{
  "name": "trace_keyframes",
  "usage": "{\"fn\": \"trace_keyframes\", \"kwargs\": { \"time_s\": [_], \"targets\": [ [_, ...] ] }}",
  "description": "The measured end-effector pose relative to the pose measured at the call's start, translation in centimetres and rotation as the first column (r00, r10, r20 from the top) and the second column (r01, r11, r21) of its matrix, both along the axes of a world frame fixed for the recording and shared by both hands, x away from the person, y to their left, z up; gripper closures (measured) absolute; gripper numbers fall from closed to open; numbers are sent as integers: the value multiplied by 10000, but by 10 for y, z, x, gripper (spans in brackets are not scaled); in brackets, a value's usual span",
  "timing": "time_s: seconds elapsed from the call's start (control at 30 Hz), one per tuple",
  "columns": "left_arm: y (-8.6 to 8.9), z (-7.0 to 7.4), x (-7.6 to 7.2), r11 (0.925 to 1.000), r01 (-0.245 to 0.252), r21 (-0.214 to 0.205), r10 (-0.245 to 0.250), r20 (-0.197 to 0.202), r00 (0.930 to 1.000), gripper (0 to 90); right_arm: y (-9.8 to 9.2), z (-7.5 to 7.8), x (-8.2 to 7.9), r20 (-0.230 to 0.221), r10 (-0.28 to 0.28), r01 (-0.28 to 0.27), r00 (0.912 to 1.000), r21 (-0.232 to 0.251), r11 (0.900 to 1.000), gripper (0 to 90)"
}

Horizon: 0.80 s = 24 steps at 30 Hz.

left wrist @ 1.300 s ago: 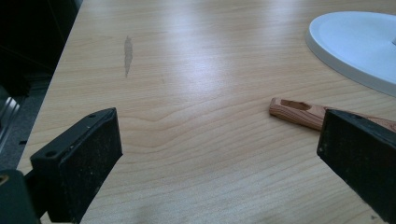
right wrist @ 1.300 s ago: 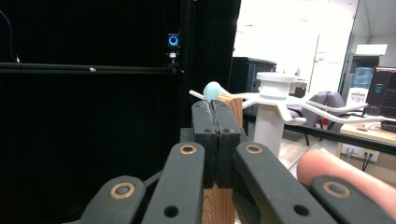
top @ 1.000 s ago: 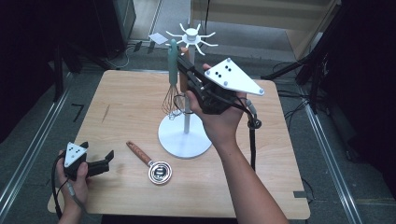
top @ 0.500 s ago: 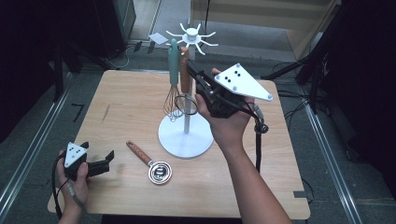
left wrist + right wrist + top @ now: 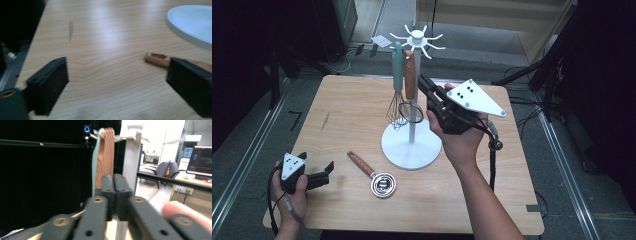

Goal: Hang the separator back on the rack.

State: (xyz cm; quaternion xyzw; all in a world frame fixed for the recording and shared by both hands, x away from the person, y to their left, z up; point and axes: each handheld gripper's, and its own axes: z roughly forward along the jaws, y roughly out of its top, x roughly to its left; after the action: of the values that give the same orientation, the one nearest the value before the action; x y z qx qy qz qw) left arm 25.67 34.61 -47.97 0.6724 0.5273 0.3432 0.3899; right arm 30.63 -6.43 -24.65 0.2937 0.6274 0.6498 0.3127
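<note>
right tool (image 5: 113, 195) closed, wooden handle (image 5: 106, 157) behind

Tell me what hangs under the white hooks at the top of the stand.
Two utensils hang from the hooks: a teal-handled whisk and a wooden-handled strainer. The strainer's ring sits in front of the pole. How each hangs on its hook is too small to see.

Lighting: bright overhead on the surface (image 5: 352, 115), dark surround. Glare: pale sheen across the wood (image 5: 110, 32). Shadows: soft. Focus: both gripper views blurred; near jaws soft. Backlit window haze, right gripper view.
</note>
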Motion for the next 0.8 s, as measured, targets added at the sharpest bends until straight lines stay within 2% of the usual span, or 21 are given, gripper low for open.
{"fn": "trace_keyframes", "kwargs": {
  "time_s": [0.17,0.27,0.37,0.43,0.53,0.63,0.7,0.8],
  "targets": [
    [-5,0,0,9995,269,151,-267,-110,9996,110,-10,-14,-3,-292,-108,105,9995,-102,9999,789],
    [-10,3,0,9992,354,-164,-356,-150,9993,136,-17,-22,-4,-422,-218,213,9989,-124,9997,743],
    [-19,4,-1,9984,563,-17,-563,-208,9982,156,-24,-31,-7,-623,-339,334,9975,-92,9994,695],
    [-25,4,-2,9982,594,64,-592,-254,9979,209,-28,-38,-8,-751,-471,467,9961,-67,9989,685],
    [-30,4,-3,9976,687,-42,-688,-295,9972,294,-34,-47,-10,-906,-633,627,9939,-90,9980,642],
    [-31,4,-4,9961,761,-448,-781,-429,9960,418,-39,-56,-11,-1026,-735,725,9920,-137,9973,621],
    [-30,3,-4,9927,929,-771,-980,-662,9930,507,-43,-62,-12,-1107,-745,734,9911,-139,9972,611],
    [-32,0,-3,9886,1092,-1035,-1198,-1015,9876,625,-47,-70,-13,-1262,-814,795,9887,-196,9966,593]
  ]
}}
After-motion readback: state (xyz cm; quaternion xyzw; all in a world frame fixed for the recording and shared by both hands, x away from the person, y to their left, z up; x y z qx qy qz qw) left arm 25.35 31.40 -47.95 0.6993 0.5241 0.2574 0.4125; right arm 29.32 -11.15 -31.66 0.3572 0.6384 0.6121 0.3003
